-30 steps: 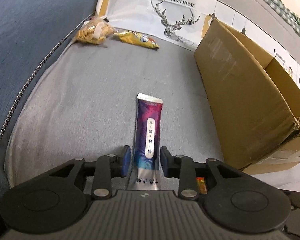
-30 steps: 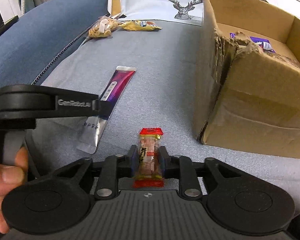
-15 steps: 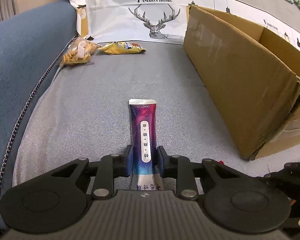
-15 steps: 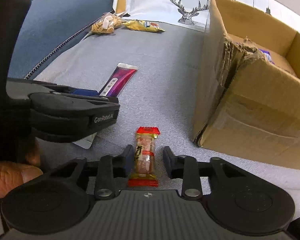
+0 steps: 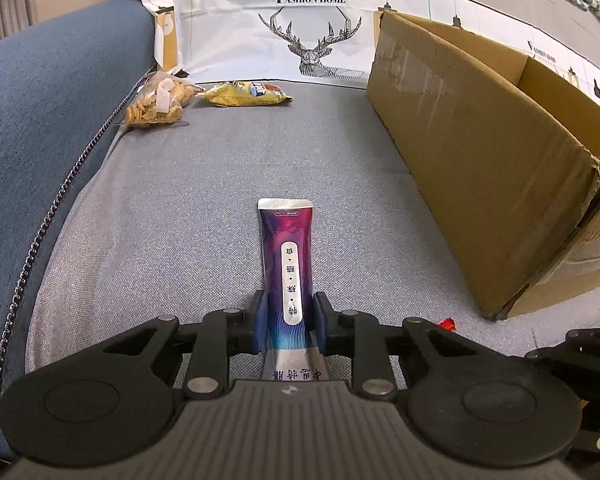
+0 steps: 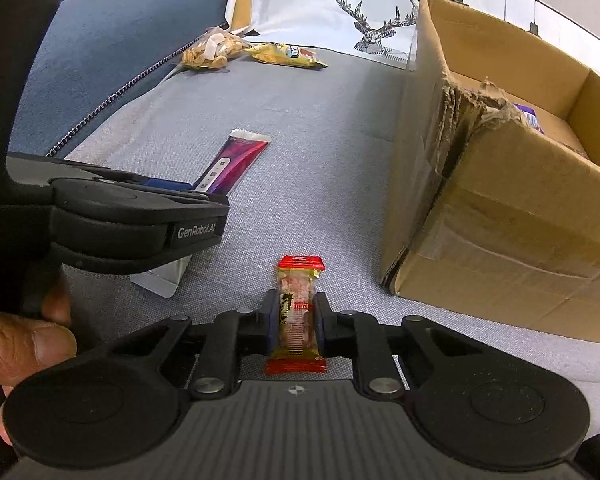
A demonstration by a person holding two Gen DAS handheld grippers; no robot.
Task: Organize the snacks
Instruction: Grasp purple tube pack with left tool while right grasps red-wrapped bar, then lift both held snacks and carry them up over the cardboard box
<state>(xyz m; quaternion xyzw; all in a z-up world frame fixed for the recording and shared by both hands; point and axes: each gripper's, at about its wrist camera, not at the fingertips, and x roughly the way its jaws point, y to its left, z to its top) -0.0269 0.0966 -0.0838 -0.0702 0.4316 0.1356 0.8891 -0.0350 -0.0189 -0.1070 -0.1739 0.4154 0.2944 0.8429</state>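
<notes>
Grasp step in hand, both sides at once. Left gripper [image 5: 287,320] clamped on purple sachet [image 5: 286,252], flat on the grey sofa cushion [image 5: 160,240]. Right gripper [image 6: 293,320] closing, pads pressing the red-ended snack bar [image 6: 298,312], also lying on the cushion. Next, probably: lift both clear, carry over the torn wall of the box [image 6: 500,208], just beside, and release inside.

Counts: one purple stick pouch [image 5: 286,264], frame centre. One red-ended small snack pack [image 6: 298,316]. One clear bag of crackers [image 5: 156,100], upper left. One yellow chip bag [image 5: 244,94]. One cardboard box [image 5: 480,168], right. Two grippers.
</notes>
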